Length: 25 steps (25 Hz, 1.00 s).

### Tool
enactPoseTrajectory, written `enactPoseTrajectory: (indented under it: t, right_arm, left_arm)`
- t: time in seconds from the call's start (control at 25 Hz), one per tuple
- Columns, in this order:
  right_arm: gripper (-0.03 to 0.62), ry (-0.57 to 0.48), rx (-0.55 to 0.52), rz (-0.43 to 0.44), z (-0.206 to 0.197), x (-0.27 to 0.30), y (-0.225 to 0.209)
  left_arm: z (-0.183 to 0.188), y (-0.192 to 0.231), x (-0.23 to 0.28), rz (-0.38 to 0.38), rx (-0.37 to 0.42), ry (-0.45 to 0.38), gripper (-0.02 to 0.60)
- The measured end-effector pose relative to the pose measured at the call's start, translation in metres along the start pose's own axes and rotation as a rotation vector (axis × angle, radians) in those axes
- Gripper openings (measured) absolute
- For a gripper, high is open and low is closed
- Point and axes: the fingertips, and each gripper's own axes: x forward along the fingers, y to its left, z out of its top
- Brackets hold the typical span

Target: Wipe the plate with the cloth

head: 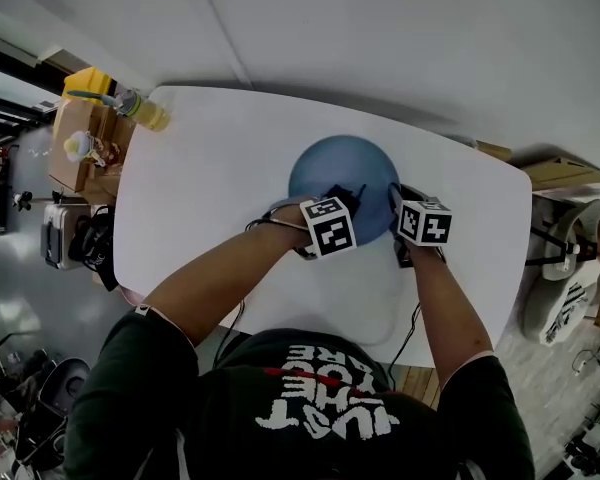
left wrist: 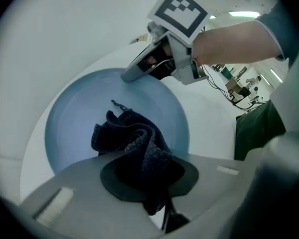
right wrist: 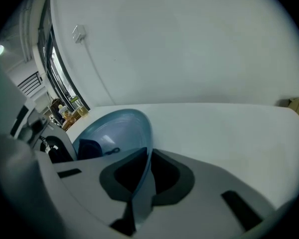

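Cloth [left wrist: 134, 138] is the soft part of this job. It is dark, knitted-looking and bunched into folds, and my left gripper [left wrist: 148, 179] has its jaws clamped on one end while the loose end lies on the plate [left wrist: 72, 118]. I judge it light and limp: it will drag and fold rather than push, so I should take it by a thick wad, as it is held now, not by a corner.

The plate is blue, round and smooth, and sits on the white bench [head: 205, 158] just in front of me. It looks stiff and glossy, so I expect it to slide under a wipe and perhaps chip if knocked. I cannot tell what it is made of.

My right gripper [right wrist: 138, 185] has its jaws closed on the plate's near right rim, with the thin edge pinched between the pads. I think the rim is the only sensible hold, since it leaves the plate's face free for the cloth.
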Motion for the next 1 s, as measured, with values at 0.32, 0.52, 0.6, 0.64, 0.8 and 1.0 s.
enactPoseTrajectory:
  t: [0.32, 0.52, 0.6, 0.64, 0.8, 1.0]
  right_arm:
    - [0.023, 0.005, -0.027, 0.022, -0.002, 0.003, 0.006]
    - [0.023, 0.014, -0.022, 0.026, -0.001, -0.003, 0.007]
    - [0.023, 0.011, -0.006, 0.023, -0.001, -0.003, 0.007]
    - [0.023, 0.008, 0.002, 0.022, -0.001, -0.003, 0.008]
    - [0.023, -0.003, 0.021, 0.010, 0.001, -0.003, 0.007]
    - [0.023, -0.026, 0.043, -0.017, 0.002, -0.003, 0.007]
  left_arm:
    - [-0.040, 0.090, -0.022, 0.116, -0.204, 0.077, 0.051]
    - [0.005, 0.136, -0.024, 0.252, -0.116, 0.045, 0.051]
    - [0.023, 0.139, -0.022, 0.278, -0.071, 0.022, 0.051]
    - [0.033, 0.138, -0.020, 0.283, -0.053, 0.009, 0.051]
    - [0.067, 0.117, -0.008, 0.273, 0.051, -0.019, 0.051]
    - [0.089, 0.069, 0.004, 0.208, 0.212, -0.068, 0.051]
